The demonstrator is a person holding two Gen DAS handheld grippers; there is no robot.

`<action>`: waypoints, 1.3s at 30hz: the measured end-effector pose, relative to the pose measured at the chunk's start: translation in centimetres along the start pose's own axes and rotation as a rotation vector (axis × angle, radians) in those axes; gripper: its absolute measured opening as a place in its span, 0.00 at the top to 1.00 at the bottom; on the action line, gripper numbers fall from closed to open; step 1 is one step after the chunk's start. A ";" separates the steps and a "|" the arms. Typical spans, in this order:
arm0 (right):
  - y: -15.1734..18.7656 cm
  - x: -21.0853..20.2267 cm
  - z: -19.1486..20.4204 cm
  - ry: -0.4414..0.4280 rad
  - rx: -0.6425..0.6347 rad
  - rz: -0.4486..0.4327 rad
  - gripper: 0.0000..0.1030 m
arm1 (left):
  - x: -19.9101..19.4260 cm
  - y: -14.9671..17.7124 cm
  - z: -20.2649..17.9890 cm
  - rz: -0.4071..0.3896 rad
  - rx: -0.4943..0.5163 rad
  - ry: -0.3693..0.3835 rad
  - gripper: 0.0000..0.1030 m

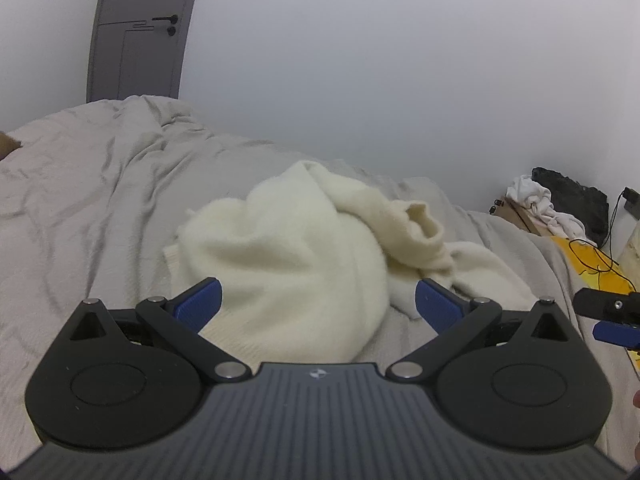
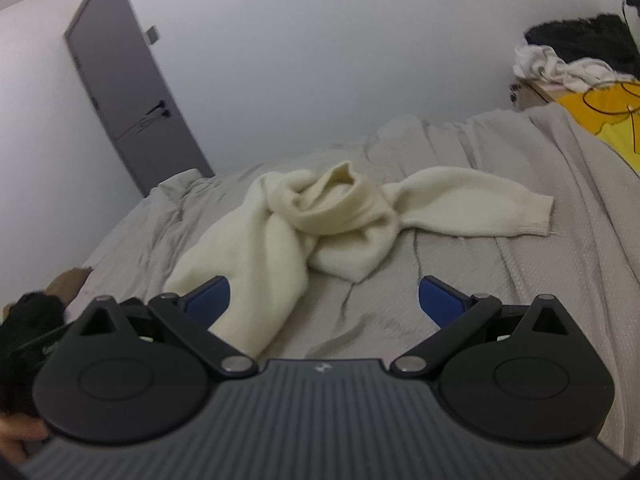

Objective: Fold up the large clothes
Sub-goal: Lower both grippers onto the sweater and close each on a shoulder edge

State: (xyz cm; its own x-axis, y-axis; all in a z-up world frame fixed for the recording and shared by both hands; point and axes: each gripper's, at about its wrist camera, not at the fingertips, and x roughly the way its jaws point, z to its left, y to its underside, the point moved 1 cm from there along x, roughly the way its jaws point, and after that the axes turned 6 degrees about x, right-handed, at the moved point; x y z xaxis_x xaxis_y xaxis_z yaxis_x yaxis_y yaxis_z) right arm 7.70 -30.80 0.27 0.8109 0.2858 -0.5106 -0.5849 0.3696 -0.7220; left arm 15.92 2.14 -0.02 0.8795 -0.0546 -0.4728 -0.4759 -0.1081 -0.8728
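Note:
A cream fuzzy sweater (image 1: 288,256) lies crumpled on the beige bedspread (image 1: 80,208). In the right wrist view the sweater (image 2: 312,216) is twisted in a heap, with one sleeve (image 2: 480,204) stretched out to the right. My left gripper (image 1: 318,304) is open and empty, just above the sweater's near edge. My right gripper (image 2: 324,300) is open and empty, its left finger over the sweater's near end. The right gripper's tip also shows at the right edge of the left wrist view (image 1: 612,320).
A grey door (image 1: 136,32) stands at the far left. Past the bed's right side sit a pile of black and white clothes (image 2: 576,56), a yellow item with a black cable (image 2: 608,120), and a cardboard box (image 1: 520,216). A white wall rises behind the bed.

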 end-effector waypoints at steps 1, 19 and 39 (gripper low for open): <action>-0.4 0.4 -0.3 0.006 0.008 0.003 0.00 | 0.6 -0.4 -0.3 0.001 0.004 0.012 0.00; -8.8 14.4 -2.2 -0.006 0.018 0.072 0.34 | 16.6 -5.3 -2.3 0.019 -0.105 0.213 0.08; -9.6 29.6 -2.7 0.028 0.028 0.267 0.79 | 27.2 -5.0 -3.1 0.117 -0.125 0.226 0.85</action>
State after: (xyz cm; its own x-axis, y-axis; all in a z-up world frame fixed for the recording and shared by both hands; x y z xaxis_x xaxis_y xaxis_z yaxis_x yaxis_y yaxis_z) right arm 37.33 -28.29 -9.21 0.6281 0.3521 -0.6939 -0.7778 0.3089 -0.5473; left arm 42.21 -1.93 -8.14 0.8040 -0.2923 -0.5179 -0.5821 -0.2091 -0.7857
